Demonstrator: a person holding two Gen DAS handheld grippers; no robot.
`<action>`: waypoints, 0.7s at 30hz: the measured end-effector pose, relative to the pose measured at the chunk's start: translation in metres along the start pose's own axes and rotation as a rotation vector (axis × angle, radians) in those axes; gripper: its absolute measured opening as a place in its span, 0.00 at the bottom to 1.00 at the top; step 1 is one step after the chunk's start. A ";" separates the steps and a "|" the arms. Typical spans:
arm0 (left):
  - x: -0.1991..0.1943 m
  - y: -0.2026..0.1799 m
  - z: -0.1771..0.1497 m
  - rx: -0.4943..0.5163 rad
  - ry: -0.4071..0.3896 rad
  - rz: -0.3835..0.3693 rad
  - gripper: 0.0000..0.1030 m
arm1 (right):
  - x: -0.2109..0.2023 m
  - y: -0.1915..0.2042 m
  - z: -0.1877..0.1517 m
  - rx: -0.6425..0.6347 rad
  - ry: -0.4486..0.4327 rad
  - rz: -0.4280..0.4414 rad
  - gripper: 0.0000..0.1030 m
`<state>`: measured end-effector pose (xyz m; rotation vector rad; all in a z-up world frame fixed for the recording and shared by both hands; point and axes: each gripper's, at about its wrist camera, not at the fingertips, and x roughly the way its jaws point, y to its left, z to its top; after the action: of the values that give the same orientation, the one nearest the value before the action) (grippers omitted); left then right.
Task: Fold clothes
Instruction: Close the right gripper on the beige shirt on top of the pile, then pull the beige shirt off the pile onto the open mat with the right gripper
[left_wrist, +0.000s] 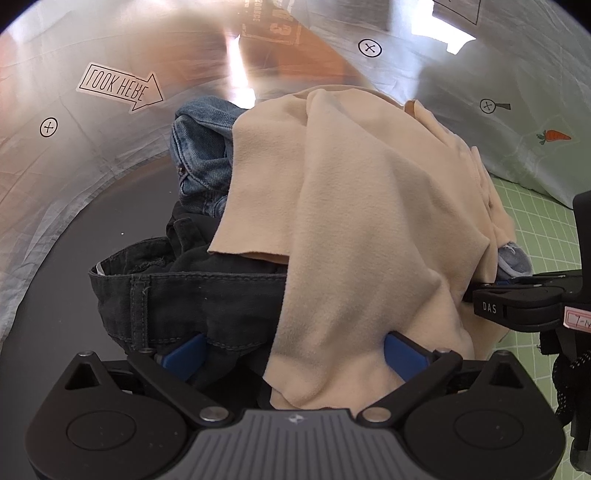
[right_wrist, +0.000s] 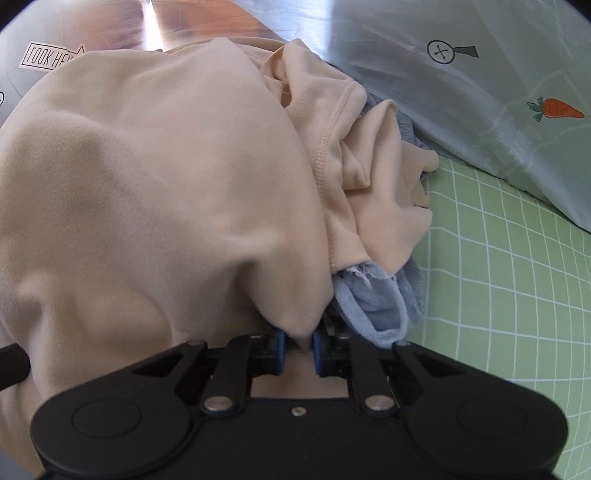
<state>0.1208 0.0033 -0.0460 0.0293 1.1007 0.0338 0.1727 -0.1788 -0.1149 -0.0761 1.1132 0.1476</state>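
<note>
The clothes are still in a heap, so the folding has not really begun; the step in hand looks like picking one piece out of the pile.

On the left of the pile lie the blue jeans (left_wrist: 201, 147) and the dark trousers (left_wrist: 192, 295), on a dark worktop (left_wrist: 55, 295). The left claw (left_wrist: 291, 356) is spread wide, its blue pads either side of the cloth but not pinching.

Over the middle lies the big cream top (left_wrist: 351, 206). The right claw (right_wrist: 298, 341) is clenched on a small pinch of it.

To the right a pale blue cloth (right_wrist: 373, 306) peeks out, beside the green checked mat (right_wrist: 498, 295).

Next, I think, the left claw must pinch the cream top too, then both lift it clear and lay it flat.
</note>
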 end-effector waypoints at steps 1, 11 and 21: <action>-0.001 0.000 0.000 0.000 -0.002 -0.001 0.98 | -0.005 -0.001 -0.002 0.003 -0.013 -0.005 0.10; -0.031 -0.001 -0.018 -0.021 -0.056 -0.043 0.93 | -0.077 -0.011 -0.028 0.025 -0.206 -0.095 0.06; -0.069 -0.018 -0.051 0.008 -0.106 -0.089 0.93 | -0.146 -0.018 -0.068 0.049 -0.385 -0.269 0.04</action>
<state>0.0442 -0.0174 -0.0087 -0.0105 0.9951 -0.0519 0.0518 -0.2173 -0.0145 -0.1467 0.7133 -0.1036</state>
